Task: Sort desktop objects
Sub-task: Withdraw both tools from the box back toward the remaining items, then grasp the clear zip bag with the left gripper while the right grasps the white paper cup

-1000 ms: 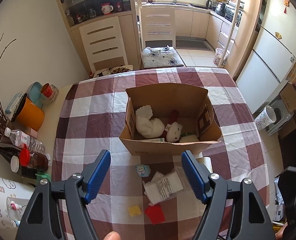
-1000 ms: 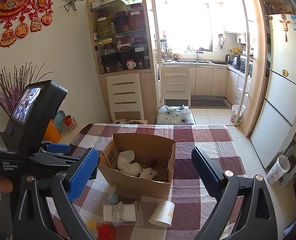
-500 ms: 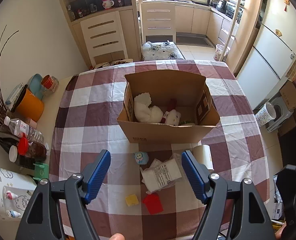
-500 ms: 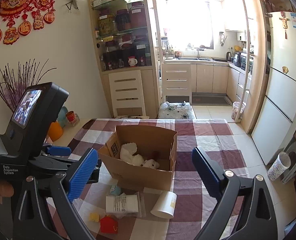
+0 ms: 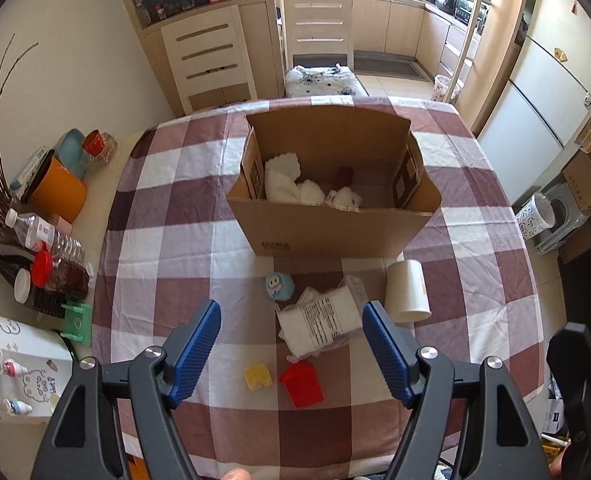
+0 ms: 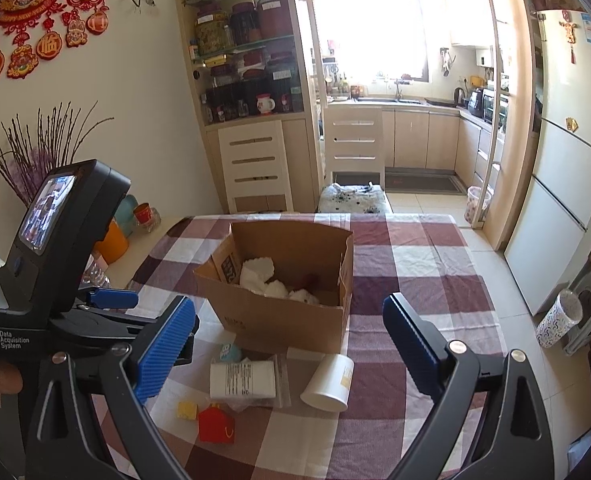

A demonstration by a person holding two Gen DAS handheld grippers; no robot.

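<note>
Right wrist view, wall decor [image 6: 35, 28], left view lacks, bottles [image 5: 51, 240]

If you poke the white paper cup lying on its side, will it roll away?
Probably, yes. The white paper cup lies on its side on the checked tablecloth, so a nudge would likely roll it, curving because one end looks wider. It looks empty and thin-walled, so it is probably light and might crush if the tongs squeeze hard.
</note>
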